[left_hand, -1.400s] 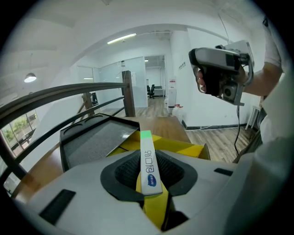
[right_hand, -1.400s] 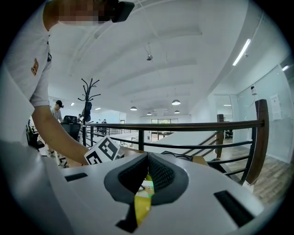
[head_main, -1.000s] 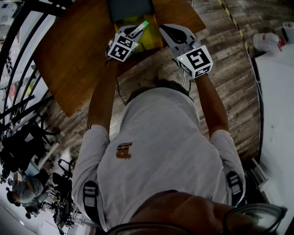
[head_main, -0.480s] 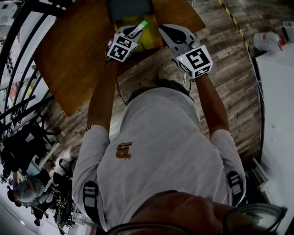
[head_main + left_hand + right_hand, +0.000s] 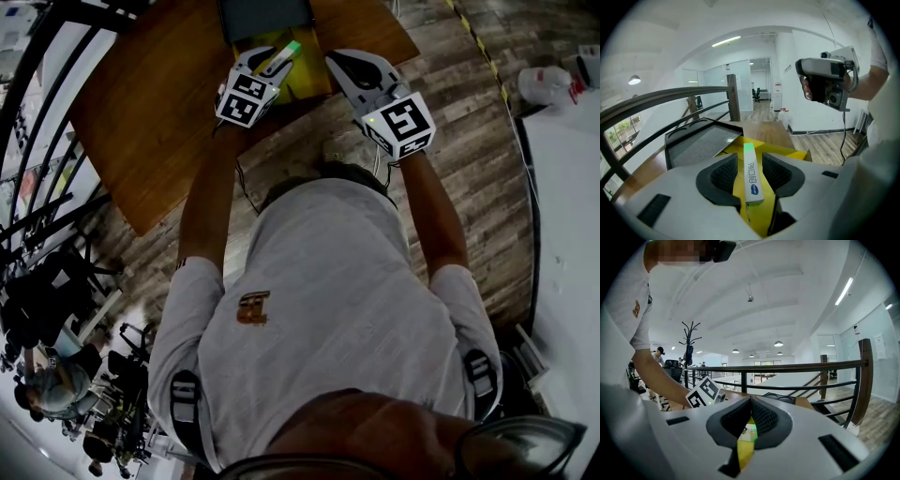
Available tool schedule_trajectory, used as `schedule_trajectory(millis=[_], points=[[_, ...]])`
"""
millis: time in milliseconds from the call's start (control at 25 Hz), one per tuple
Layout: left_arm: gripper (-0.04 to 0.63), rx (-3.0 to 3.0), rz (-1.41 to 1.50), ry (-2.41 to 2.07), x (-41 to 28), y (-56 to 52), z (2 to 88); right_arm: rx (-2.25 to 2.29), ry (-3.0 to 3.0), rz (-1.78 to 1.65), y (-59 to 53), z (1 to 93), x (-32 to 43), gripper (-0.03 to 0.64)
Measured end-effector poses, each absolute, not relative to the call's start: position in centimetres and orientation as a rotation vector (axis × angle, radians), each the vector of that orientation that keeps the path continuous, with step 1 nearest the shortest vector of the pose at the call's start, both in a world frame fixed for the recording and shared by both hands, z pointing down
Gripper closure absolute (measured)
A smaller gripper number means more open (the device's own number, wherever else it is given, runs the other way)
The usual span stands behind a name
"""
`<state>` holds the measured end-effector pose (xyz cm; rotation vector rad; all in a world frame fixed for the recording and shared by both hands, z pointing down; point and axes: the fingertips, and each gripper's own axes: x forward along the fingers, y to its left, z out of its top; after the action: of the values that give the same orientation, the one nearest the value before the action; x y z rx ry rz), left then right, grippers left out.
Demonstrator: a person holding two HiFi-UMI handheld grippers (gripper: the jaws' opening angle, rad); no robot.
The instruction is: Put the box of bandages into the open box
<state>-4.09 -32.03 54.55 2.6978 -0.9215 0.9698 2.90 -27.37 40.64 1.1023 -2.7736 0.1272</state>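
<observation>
Near edge of the tabletop: left gripper, jaws just opened, flanks the bandage box, seemingly propped inside the open box; right gripper closed, empty. A snagging withdrawal could drag it out.

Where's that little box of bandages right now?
In the left gripper view, the box of bandages stands between the left gripper's fingers, which have just been opening, above the yellow open box.

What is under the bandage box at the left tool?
The yellow open box lies beneath it. The bandage box stands between the left tool's jaws, which have just been opening. The tool hides most of its inside.
</observation>
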Motion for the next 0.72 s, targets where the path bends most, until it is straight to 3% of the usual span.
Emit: schedule_trajectory(millis=[360,720], points=[[0.426,2.744,0.828,-1.035,-4.4,-31.6,50.7,1.086,-2.792,0.122,-27.0,40.6,2.6,0.584],[0.428,2.831,0.416,-1.187,-4.4,-30.7,41.8,1.094,-2.84,0.117,-26.9,39.2,2.6,0.584]])
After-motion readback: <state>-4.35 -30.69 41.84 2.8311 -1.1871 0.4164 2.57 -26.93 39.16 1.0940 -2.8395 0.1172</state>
